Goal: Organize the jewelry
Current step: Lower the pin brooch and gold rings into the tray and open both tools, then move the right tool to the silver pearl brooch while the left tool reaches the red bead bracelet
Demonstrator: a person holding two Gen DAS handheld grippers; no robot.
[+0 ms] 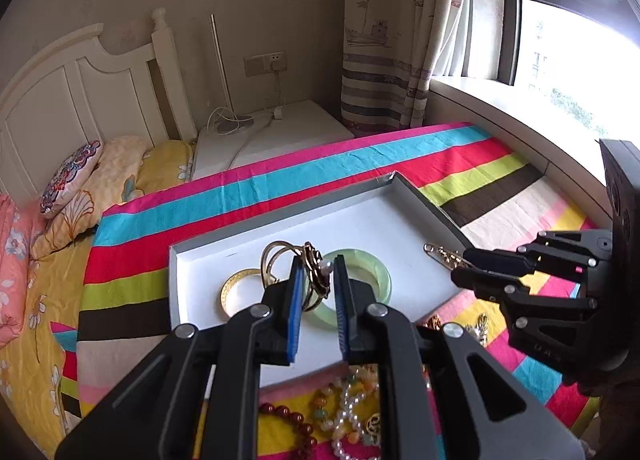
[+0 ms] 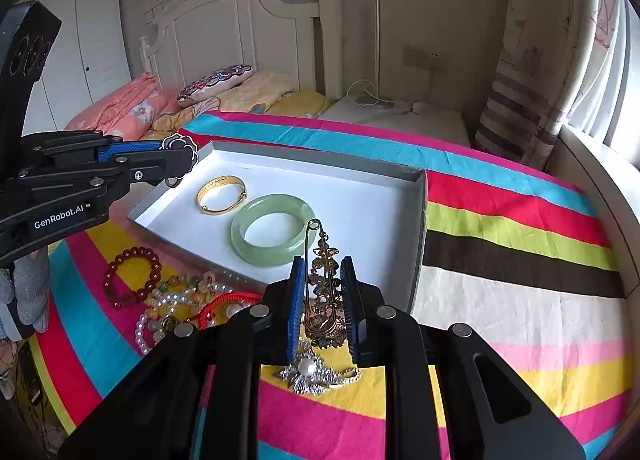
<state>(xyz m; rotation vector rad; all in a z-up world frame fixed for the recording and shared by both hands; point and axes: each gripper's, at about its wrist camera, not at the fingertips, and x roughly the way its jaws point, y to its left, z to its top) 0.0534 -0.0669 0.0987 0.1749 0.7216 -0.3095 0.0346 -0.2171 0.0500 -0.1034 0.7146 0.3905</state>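
Blue-padded jaws of the left gripper (image 1: 316, 280) pinch a cluster of gold rings with a flower-shaped charm (image 1: 310, 280), held in the air over the near-left part of a shallow white tray (image 2: 420, 196); the right gripper (image 2: 322, 292) is clamped on a long gilt filigree brooch pin (image 2: 323, 276), raised over the tray's near edge. Below them, on the near part of the striped bedspread (image 2: 520, 220), loose pieces wait: a silver pearl-centred brooch (image 2: 316, 374), white pearl strands (image 2: 168, 308) and a dark red bead bracelet (image 2: 132, 276). In the tray lie a jade-green bangle (image 2: 272, 230) near its middle and a gold bangle (image 2: 221, 194) just beyond, toward the far-left corner. The risks look plain: the rings hang from a thin pinch and could swing loose outside the tray, and a drop onto the bangle may chip it. The brooch's wire pin could snag on the pads at release, and the two grippers, near each other, may collide.
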